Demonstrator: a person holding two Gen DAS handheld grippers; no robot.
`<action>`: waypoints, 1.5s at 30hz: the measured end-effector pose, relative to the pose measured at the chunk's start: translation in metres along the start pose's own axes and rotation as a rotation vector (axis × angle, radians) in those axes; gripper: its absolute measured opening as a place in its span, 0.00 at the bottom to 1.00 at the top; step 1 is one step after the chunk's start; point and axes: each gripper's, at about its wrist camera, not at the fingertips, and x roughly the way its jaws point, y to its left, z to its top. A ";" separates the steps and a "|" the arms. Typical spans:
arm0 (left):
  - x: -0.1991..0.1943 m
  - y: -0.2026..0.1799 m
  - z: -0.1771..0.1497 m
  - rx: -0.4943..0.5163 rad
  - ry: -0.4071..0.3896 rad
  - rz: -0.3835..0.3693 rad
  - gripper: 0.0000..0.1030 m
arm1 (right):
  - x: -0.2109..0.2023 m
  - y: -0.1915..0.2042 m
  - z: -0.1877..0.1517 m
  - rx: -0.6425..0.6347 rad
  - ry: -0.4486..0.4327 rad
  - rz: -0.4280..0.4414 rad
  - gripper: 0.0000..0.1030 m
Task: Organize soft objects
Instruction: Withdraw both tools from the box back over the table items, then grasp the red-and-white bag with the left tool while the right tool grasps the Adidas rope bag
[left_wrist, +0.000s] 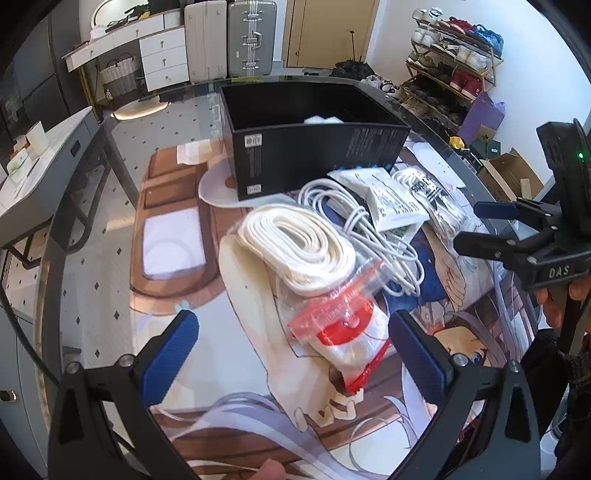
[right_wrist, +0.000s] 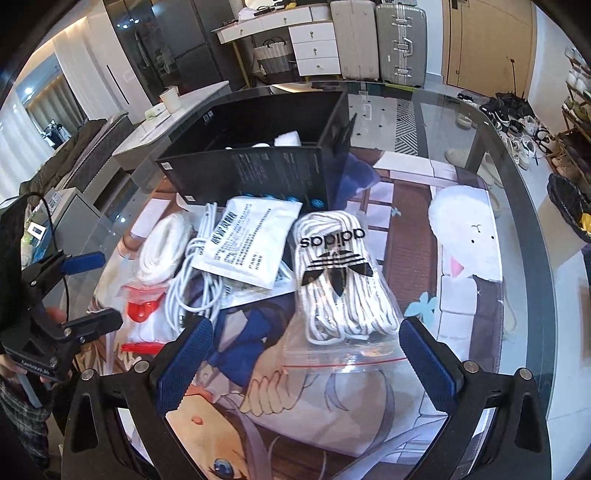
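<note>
The left tool (left_wrist: 291, 354) hovers low over the near edge of the glass desk (left_wrist: 122, 147), tilted down and forward, its two blue pads spread wide with nothing between them; a thumb tip shows at the bottom of its view. Just ahead of it lies a clear bag with a red seal (left_wrist: 332, 325) holding a flat white coiled strap (left_wrist: 295, 251), resting on the printed cloth mat (left_wrist: 236, 406) that covers the desk. To the right of the strap sits a loose tangle of white cable (left_wrist: 369, 236), and partly over the cable lies a white printed packet (right_wrist: 247, 243). Further right is a clear bag of white laces with a black logo (right_wrist: 336, 280), its open end towards the right tool (right_wrist: 306, 358). That tool is held level with the left one, also angled down at the desk, its pads wide apart and empty, straddling the near end of the lace bag without touching it. Behind the whole pile stands an open black box (left_wrist: 314, 155), with something white showing inside it. In each view the other tool appears at the side, fingers parted, gripped by a hand
</note>
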 end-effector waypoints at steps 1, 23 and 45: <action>0.001 -0.001 -0.002 0.001 0.008 -0.003 1.00 | 0.002 -0.002 0.000 0.000 0.004 -0.005 1.00; 0.028 -0.019 -0.012 -0.084 0.094 -0.002 1.00 | 0.034 -0.019 0.016 -0.058 0.076 -0.045 0.96; 0.048 -0.029 0.000 -0.093 0.129 0.153 1.00 | 0.045 -0.014 0.022 -0.132 0.096 -0.108 0.84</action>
